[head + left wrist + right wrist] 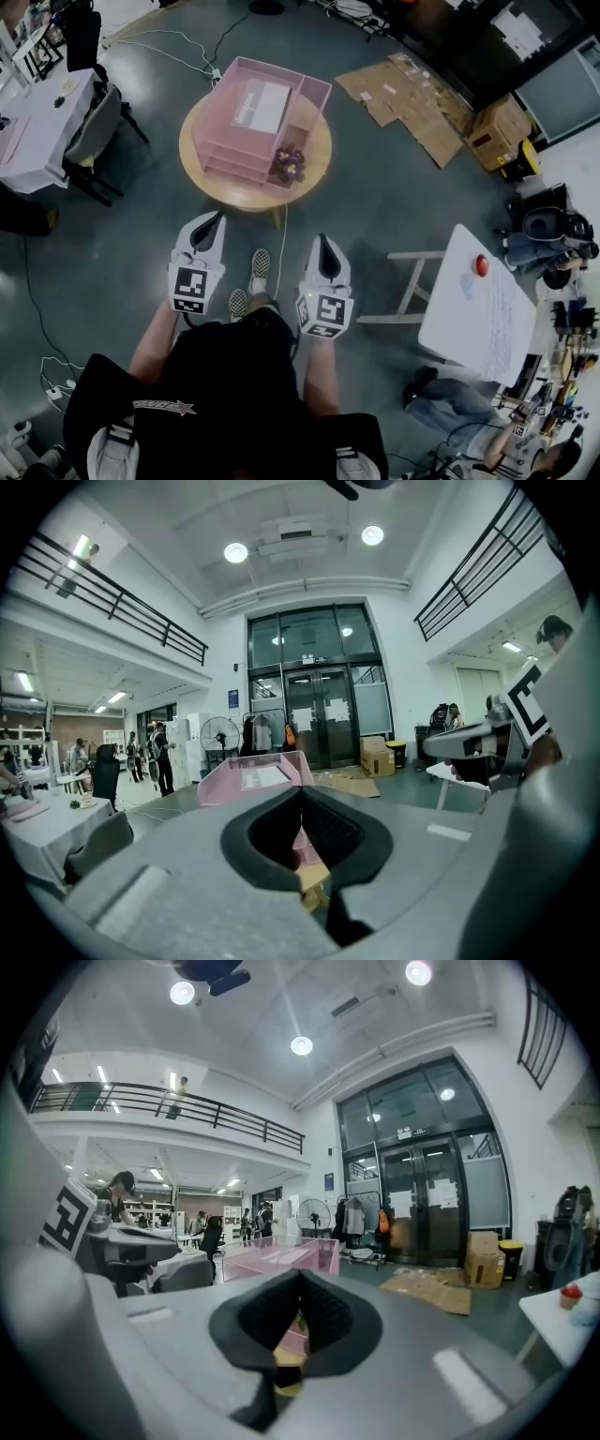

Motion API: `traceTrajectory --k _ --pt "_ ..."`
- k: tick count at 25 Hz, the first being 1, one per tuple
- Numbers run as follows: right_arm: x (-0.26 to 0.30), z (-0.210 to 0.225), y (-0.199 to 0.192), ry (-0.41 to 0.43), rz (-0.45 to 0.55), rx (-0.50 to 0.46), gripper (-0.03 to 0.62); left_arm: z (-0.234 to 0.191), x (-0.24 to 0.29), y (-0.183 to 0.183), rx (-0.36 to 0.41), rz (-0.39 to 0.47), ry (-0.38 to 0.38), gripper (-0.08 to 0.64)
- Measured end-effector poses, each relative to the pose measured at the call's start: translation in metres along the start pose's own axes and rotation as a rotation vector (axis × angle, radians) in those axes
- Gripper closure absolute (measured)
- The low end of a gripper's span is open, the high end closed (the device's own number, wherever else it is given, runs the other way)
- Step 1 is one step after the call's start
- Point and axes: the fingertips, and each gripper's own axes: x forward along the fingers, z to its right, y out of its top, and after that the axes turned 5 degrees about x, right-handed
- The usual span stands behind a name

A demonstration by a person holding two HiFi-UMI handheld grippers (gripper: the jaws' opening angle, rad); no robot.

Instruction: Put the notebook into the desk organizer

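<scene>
Floor on the near side of the round table (246, 192) is open, with only a thin cable (280, 246) crossing it. Pink organizer (217, 141) fills most of the tabletop. Purple flowers (288, 166) block its near right corner. Chair (94, 131) left of the table, clear gap between. Flat cardboard (403, 98) on the floor to its far right.

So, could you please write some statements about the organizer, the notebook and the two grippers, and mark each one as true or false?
1. The pink desk organizer stands on a round wooden table. True.
2. The left gripper holds the notebook. False: its jaws are together with nothing between them, and the notebook lies on top of the organizer.
3. The right gripper hangs directly over the organizer. False: it is shut and empty, close to the person's body, above the floor and short of the table.
4. Purple flowers show at the organizer's near end. True.
</scene>
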Motion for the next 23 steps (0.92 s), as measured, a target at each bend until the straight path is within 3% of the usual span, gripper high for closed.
traceTrajectory --k 23 --pt "0.0028 0.0002 0.0014 -0.003 0.006 -0.011 0.588 -0.0003 0.0007 0.0 0.008 0.001 0.0 0.549"
